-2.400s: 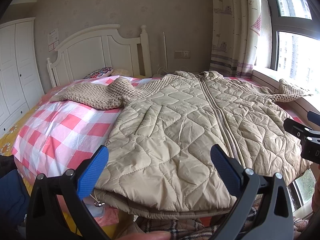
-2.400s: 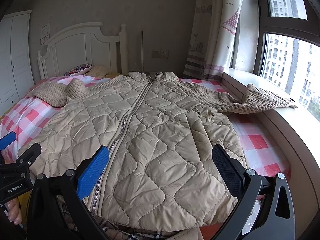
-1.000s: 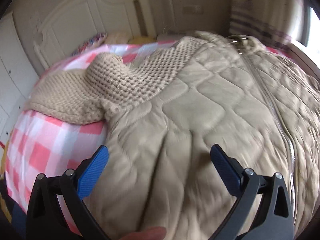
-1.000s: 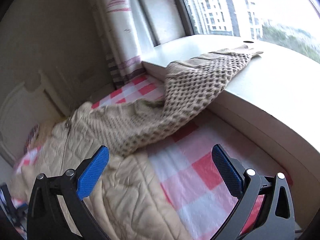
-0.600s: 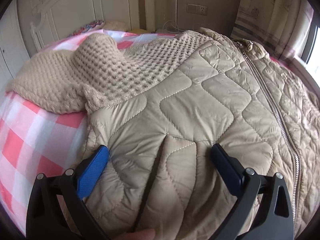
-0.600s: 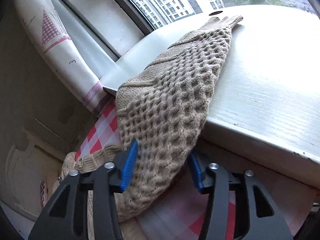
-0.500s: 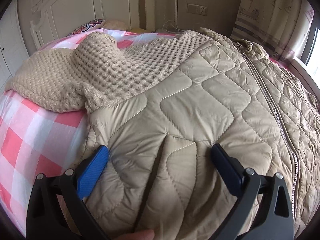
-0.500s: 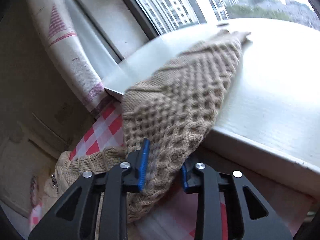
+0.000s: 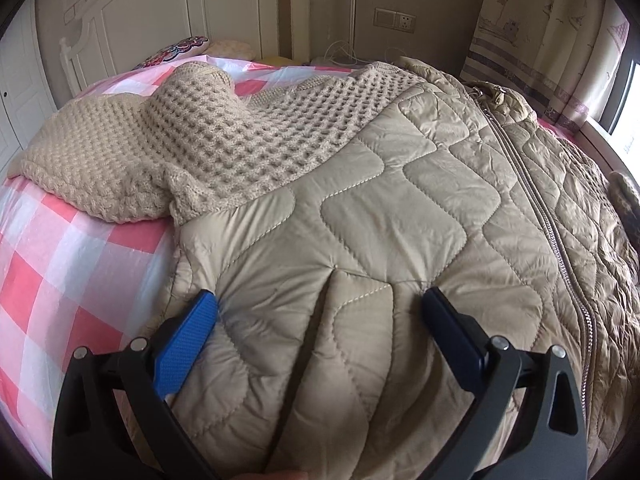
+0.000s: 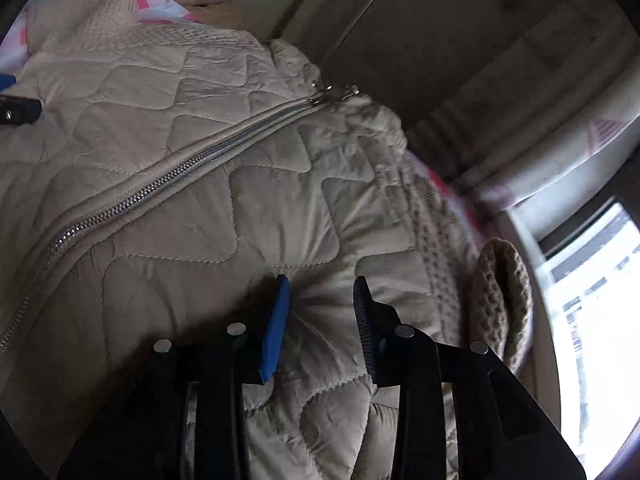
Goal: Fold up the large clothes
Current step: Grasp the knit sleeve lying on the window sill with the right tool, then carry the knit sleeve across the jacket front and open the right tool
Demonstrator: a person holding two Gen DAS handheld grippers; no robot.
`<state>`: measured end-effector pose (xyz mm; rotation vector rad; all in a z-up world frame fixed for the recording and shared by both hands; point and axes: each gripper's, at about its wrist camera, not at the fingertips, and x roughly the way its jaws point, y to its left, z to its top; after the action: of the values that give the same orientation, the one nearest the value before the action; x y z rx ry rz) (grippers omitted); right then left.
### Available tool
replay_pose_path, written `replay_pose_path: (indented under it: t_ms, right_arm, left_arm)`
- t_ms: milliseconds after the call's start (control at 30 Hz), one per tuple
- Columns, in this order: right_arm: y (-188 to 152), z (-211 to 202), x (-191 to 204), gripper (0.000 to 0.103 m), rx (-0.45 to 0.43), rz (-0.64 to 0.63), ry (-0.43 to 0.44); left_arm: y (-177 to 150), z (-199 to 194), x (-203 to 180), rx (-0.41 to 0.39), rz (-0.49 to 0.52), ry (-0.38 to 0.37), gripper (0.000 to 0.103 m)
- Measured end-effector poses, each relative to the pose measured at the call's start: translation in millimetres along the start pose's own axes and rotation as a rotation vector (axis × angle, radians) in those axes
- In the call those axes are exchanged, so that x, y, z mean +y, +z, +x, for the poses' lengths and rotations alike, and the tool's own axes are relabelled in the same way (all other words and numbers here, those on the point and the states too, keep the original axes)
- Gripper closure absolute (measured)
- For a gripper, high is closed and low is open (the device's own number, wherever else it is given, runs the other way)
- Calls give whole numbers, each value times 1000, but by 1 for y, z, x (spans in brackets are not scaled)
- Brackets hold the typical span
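Note:
A beige quilted jacket (image 9: 400, 216) with knit sleeves lies zipped, front up, on the bed. Its left knit sleeve (image 9: 168, 152) spreads over the checked sheet. My left gripper (image 9: 320, 312) is open, fingers pressed down on the jacket's left side, fabric bunched between them. In the right wrist view my right gripper (image 10: 320, 300) is half closed over the quilted jacket (image 10: 180, 160) on its right side; the pads are apart and puckered fabric sits between them. The right knit sleeve (image 10: 496, 296) lies folded in beside it. The zipper (image 10: 160, 188) runs diagonally.
The bed has a pink and white checked sheet (image 9: 64, 280) and a white headboard (image 9: 168, 24). A pillow (image 9: 176, 48) lies at the head. A curtain (image 9: 540, 32) and a window (image 10: 592, 288) are on the right.
My right gripper has left the windowsill, brought the right knit sleeve in toward the jacket, and now presses on the quilted body. My left gripper has stayed pressed on the jacket's left side.

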<state>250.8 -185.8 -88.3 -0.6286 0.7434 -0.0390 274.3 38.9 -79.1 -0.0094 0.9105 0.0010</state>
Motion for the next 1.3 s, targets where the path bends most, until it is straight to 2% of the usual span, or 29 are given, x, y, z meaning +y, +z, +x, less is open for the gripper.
replay_pose_path:
  t_ms: [33, 67, 100, 133, 167, 233, 267, 367, 533, 567, 633, 733, 767, 900, 933, 967, 1033, 1100, 1133, 1200, 1233, 1300]
  right_arm:
    - [-3, -9, -10, 40, -12, 54, 10]
    - [-7, -19, -28, 12, -38, 159, 82]
    - [-13, -28, -47, 4, -67, 272, 170]
    - [-22, -33, -69, 5, -87, 394, 245]
    - [-37, -37, -96, 5, -103, 543, 285]
    - [-70, -36, -145, 5, -134, 831, 322]
    - [-93, -28, -171, 5, -139, 1017, 364]
    - [-154, 7, -214, 4, -45, 1486, 459]
    - [-175, 58, -216, 4, 12, 1820, 549]
    - [-174, 63, -214, 4, 26, 1892, 519]
    - [-178, 65, -217, 4, -33, 2037, 442]
    - [-187, 70, -223, 4, -77, 2298, 212]
    - [-185, 75, -226, 4, -81, 2340, 172]
    - [-166, 100, -252, 5, -69, 2316, 21]
    - [-167, 105, -257, 16, -65, 2319, -3]
    - [-170, 112, -262, 33, -69, 2329, -14]
    - [-172, 117, -264, 57, -81, 2332, -11]
    - [-171, 122, -276, 70, -116, 2248, -36]
    - [-158, 115, -286, 77, -150, 2114, -91]
    - [-120, 95, -296, 80, -238, 1840, -193]
    - [-92, 82, -299, 80, -307, 1678, -209]
    - [-34, 62, -297, 81, -416, 1353, -183]
  left_arm:
    - [0, 0, 1, 0, 1, 0, 2]
    - [0, 0, 0, 0, 0, -1, 2]
    - [0, 0, 1, -2, 0, -1, 2]
    - [0, 0, 1, -1, -2, -3, 2]
    - [-1, 0, 1, 0, -3, -5, 2]
    - [-1, 0, 1, 0, 0, -2, 2]
    - [-1, 1, 1, 1, 2, 1, 2]
    - [-1, 2, -1, 5, 14, 15, 2]
    - [-2, 1, -4, 4, 20, 23, 2]
    - [-2, 1, -5, 4, 17, 18, 2]
    - [-2, 1, -3, 4, 11, 9, 2]
    - [-3, 1, -2, 5, 10, 6, 2]
    - [-2, 1, -2, 6, 10, 6, 2]
    - [-3, 1, -2, 5, 9, 5, 2]
    - [-3, 0, -2, 5, 8, 3, 2]
    - [-3, 0, -1, 5, 7, 1, 2]
    - [-3, 0, 0, 5, 5, -2, 2]
    - [-3, 0, 0, 5, 5, -2, 2]
    - [-3, 0, 0, 5, 5, -2, 2]
    - [-3, 0, 0, 6, 4, -4, 2]
    - [-3, 0, 0, 6, 6, -2, 2]
    - [-3, 0, 0, 6, 7, 1, 2]
